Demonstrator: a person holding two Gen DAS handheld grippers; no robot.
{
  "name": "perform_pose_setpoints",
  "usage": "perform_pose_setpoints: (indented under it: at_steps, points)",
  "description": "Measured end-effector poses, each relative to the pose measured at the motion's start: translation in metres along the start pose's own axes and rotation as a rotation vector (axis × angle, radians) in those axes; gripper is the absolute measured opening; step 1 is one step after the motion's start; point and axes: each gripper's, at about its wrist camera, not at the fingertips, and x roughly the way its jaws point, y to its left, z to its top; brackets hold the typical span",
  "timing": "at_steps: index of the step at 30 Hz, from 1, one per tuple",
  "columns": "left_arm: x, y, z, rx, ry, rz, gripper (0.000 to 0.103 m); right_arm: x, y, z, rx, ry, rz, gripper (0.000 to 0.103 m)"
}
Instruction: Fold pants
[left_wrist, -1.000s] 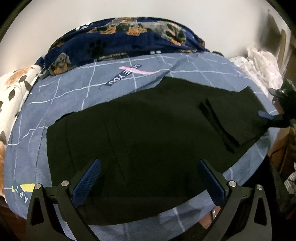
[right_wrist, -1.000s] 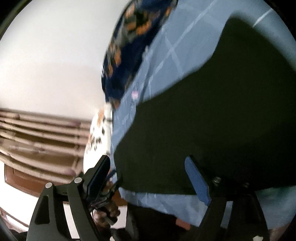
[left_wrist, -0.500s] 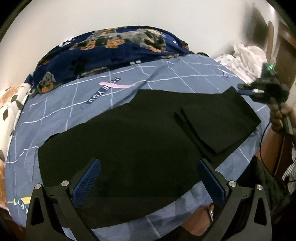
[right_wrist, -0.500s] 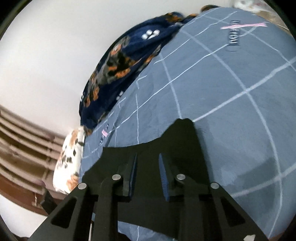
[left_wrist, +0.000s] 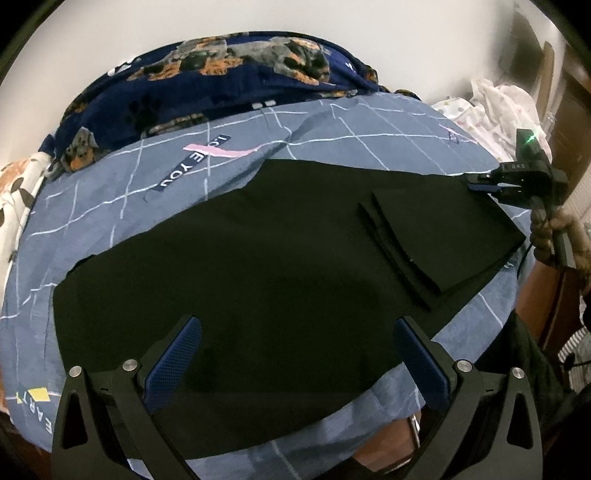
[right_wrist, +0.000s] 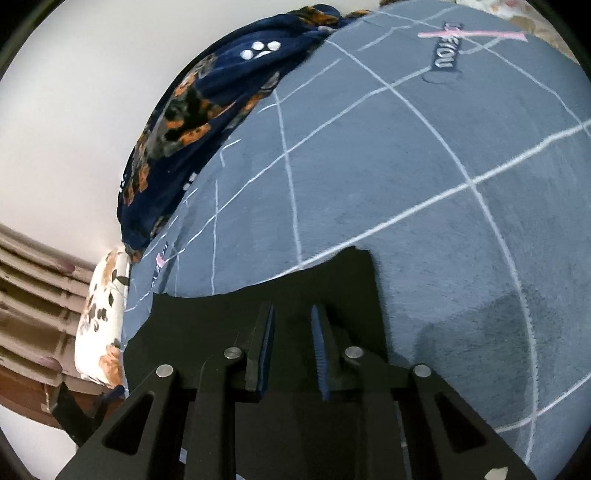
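Note:
Black pants (left_wrist: 258, 266) lie flat across a blue grid-pattern bed sheet (left_wrist: 332, 136). Their right end is folded back over itself into a layered flap (left_wrist: 436, 236). My left gripper (left_wrist: 295, 350) is open and empty, hovering over the near edge of the pants. My right gripper (right_wrist: 293, 332) sits at the far right corner of the pants (right_wrist: 347, 280), jaws narrowed with a gap, fabric under and between them. It also shows in the left wrist view (left_wrist: 484, 182) at that corner.
A dark blue dog-print blanket (left_wrist: 229, 74) is bunched along the wall behind the sheet. A floral pillow (right_wrist: 99, 314) lies at the left end. White dotted cloth (left_wrist: 495, 107) is heaped at the right. The bed edge runs close below me.
My right gripper swung from the near right edge to the pants' far right corner and narrowed its jaws there. My left gripper stayed open, shifting only slightly.

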Motion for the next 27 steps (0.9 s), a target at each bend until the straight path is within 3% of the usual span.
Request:
perform_pose_setpoints:
  at_steps: [8, 10, 17, 19, 23, 27]
  points:
    - [0.001, -0.004, 0.004, 0.011, -0.001, -0.007, 0.103, -0.015, -0.012, 0.005, 0.063, -0.065, 0.149, 0.022]
    - [0.002, -0.003, 0.004, 0.009, 0.002, -0.008, 0.103, -0.016, -0.018, 0.008, 0.075, -0.069, 0.143, 0.022]
    - [0.002, -0.004, 0.003, 0.002, 0.006, -0.004, 0.103, -0.007, -0.045, 0.005, 0.161, -0.045, 0.189, 0.012]
    - [0.001, -0.004, 0.003, 0.005, 0.005, 0.003, 0.103, -0.013, -0.042, 0.003, 0.148, -0.061, 0.189, 0.02]
    - [-0.003, -0.002, 0.003, -0.002, -0.016, -0.004, 0.103, -0.042, -0.033, -0.013, 0.093, -0.114, 0.256, 0.02]
    - [-0.002, -0.002, 0.004, -0.017, -0.014, -0.018, 0.103, -0.06, -0.029, -0.042, 0.048, -0.103, 0.301, 0.02]
